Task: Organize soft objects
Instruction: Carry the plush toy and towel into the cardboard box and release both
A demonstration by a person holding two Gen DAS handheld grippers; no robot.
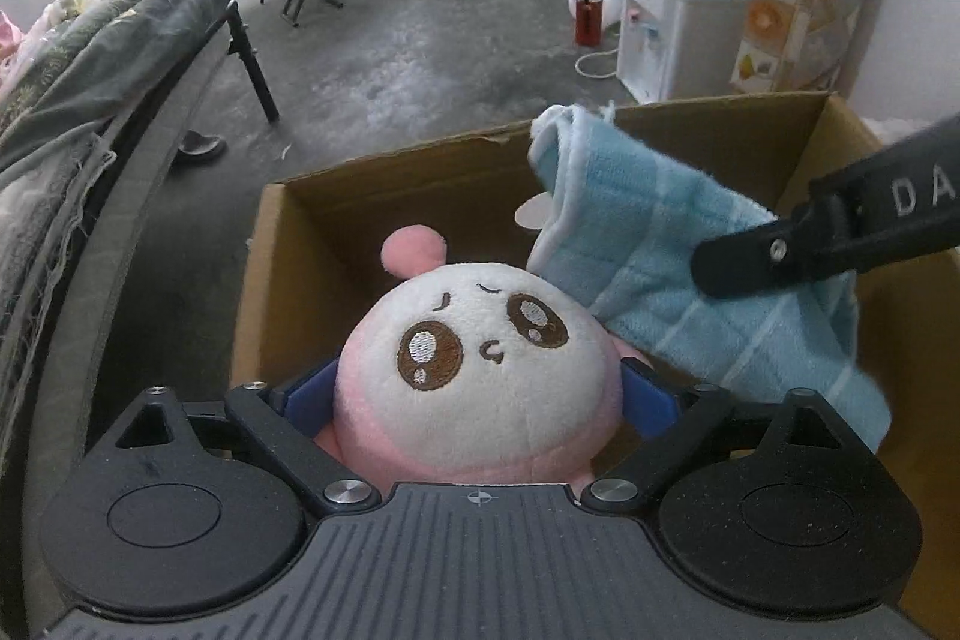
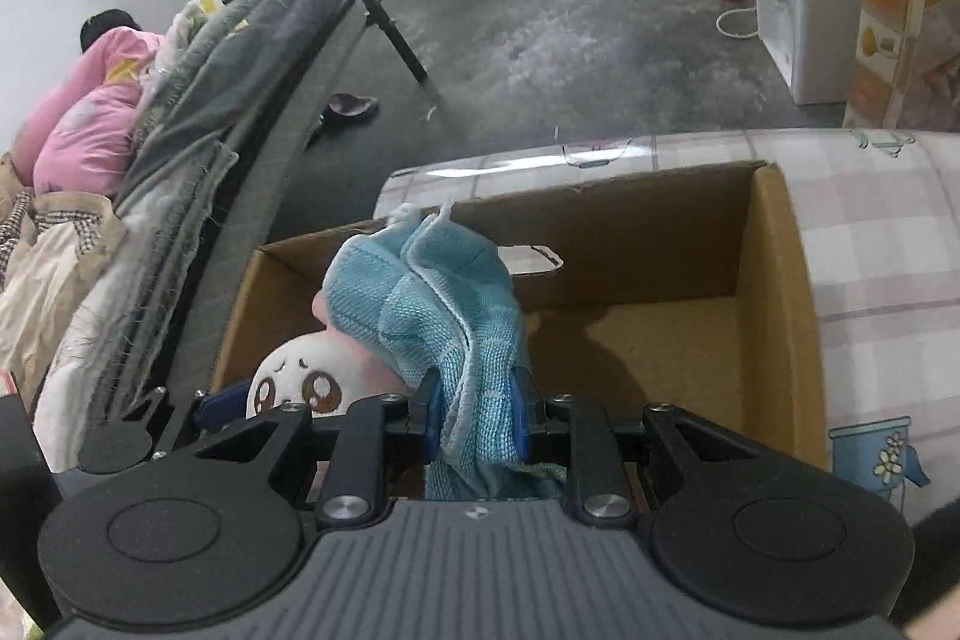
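Both claws sit over the open cardboard box (image 2: 780,292), which rests on a desk covered in a pink-checked cloth (image 2: 870,232); box interior mostly bare on the right side. Left claw (image 1: 480,394) is low at the near left corner of the box, its blue pads (image 1: 651,400) pressed into both sides of the plush toy (image 1: 480,370), so it's pinching the toy. Right claw (image 2: 477,421) comes in from the right, level with the box rim, fingers squeezed tight on the blue towel (image 2: 432,304); its black finger (image 1: 828,232) crosses over the towel in the left wrist view. Plush: round pink-and-white body, embroidered brown eyes, small mouth, one pink ear (image 1: 414,244) at the far side. Face turned up toward the left camera, ear end pointing to the box's far wall. Towel: light blue, faint check pattern, white edging, bunched and folded. Long axis runs from the claw away toward the far wall, free end raised above the rim, one fold draping against the plush's right side.
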